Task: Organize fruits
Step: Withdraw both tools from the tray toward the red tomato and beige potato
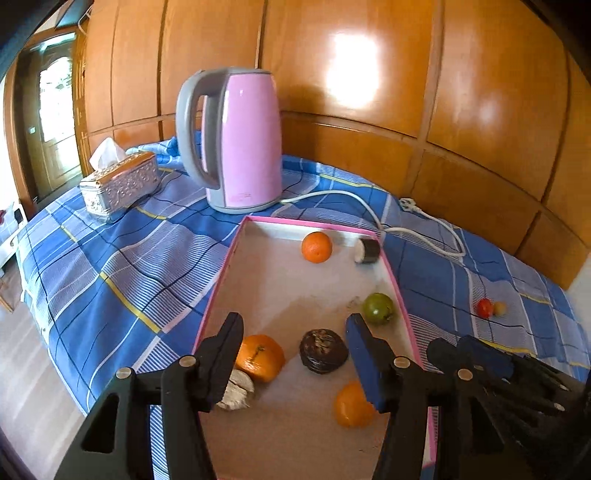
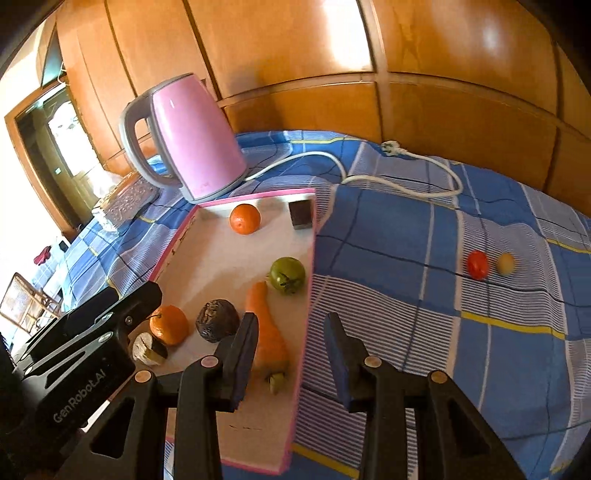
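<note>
Checked cloth bears pink-rimmed box (image 2: 309,258) of fruit.

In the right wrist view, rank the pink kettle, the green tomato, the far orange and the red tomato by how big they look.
1. pink kettle
2. green tomato and far orange: look alike, not ranked; the orange lies farther off
3. red tomato, smallest

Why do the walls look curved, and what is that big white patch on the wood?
Left wrist view: the fisheye lens bows the wood panelling; the white patch is glare. Right wrist view: same bending, glare on the panelling at top, doorway washed out.
</note>
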Tool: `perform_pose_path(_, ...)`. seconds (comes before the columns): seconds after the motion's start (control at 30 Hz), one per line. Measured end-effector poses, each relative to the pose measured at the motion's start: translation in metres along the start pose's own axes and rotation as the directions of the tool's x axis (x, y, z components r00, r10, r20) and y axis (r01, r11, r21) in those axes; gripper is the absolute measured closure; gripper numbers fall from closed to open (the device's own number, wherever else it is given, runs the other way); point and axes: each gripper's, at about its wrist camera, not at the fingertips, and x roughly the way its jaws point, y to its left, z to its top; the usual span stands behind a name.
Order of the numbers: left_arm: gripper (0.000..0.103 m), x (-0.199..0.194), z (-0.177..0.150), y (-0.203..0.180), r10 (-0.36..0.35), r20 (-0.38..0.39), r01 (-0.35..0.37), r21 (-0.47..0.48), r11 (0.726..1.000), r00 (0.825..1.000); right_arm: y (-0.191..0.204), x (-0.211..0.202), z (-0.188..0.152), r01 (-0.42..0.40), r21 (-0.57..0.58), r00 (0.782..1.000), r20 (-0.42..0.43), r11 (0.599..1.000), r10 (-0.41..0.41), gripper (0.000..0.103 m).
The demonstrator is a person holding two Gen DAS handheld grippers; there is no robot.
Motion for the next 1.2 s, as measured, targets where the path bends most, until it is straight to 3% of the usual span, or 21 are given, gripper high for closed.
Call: perform_pose_path(1.2, 0.045, -0.003, -0.027, -0.090, -0.151, -0.077, 0.164, 0.193, 0.968, 0.985, -0.089, -0.033, -0.021, 0.156, 0.172, 0.986, 0.039, 0.973, -0.165, 0.066)
